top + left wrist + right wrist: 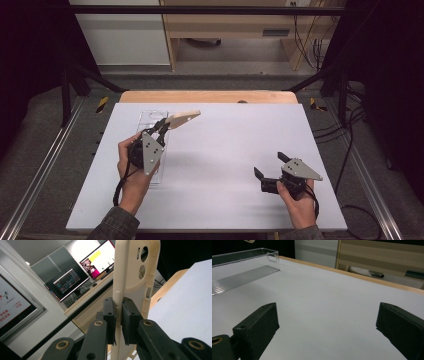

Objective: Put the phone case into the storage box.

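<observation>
The left gripper [119, 322] sits closest to its own camera, its two black jaws pinching the edge of a cream phone case [132, 277]. The case stands upright between the pads, its camera cut-outs toward the far end. In the high view this gripper [161, 128] holds the phone case [182, 119] raised off the counter [225, 150], above the far end of a clear plastic tray [150, 117] that lies along the counter's left part. The person's left hand [131, 167] grasps the gripper body just over the tray's near end. Well apart, at the counter's right near corner, the right gripper [270, 165] is held in the right hand [297, 197]; its jaws are spread wide with nothing between them, hovering low over the bare white surface. From its own camera the clear tray [244, 267] shows at the far left.
</observation>
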The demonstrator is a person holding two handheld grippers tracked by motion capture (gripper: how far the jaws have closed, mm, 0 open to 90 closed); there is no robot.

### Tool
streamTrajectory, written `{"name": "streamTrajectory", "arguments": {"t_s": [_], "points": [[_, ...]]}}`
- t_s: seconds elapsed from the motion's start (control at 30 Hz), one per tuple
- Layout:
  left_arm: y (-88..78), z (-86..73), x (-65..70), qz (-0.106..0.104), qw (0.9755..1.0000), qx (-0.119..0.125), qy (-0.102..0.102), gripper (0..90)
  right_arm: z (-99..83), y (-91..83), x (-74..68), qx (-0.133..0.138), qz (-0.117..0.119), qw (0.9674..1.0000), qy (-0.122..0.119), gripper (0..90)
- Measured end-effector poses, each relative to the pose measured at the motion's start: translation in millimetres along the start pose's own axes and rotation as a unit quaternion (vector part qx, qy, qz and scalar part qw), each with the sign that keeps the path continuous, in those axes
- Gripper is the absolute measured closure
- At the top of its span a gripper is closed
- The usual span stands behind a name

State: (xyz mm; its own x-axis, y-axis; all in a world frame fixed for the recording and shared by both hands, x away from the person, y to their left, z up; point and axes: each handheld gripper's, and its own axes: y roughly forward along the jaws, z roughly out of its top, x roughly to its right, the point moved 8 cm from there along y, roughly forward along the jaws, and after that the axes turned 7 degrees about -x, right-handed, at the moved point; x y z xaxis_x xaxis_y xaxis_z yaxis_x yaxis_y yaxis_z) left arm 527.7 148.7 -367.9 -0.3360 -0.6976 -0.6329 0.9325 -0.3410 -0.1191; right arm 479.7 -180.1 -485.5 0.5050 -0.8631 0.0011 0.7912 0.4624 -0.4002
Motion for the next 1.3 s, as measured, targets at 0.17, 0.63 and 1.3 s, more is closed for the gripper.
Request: {"name": "streamTrajectory", "arguments": {"t_s": [0.17,0.63,1.3], "points": [[2.2,-5.0,-12.7,0.002,0.9999,-0.004,-0.009,82.0,-5.5,0.1,-2.0,0.006,-0.002,1.0000,-0.005,4.2],[6.9,-22.2,-54.9,0.004,0.9976,-0.017,-0.067,82.0,-16.9,-0.4,-13.7,0.027,-0.002,0.9995,-0.015,3.9],[39.3,-62.1,-69.7,-0.028,0.9865,-0.061,-0.150,82.0,-21.6,-1.0,-12.0,0.028,-0.002,0.9996,-0.009,3.6]]}}
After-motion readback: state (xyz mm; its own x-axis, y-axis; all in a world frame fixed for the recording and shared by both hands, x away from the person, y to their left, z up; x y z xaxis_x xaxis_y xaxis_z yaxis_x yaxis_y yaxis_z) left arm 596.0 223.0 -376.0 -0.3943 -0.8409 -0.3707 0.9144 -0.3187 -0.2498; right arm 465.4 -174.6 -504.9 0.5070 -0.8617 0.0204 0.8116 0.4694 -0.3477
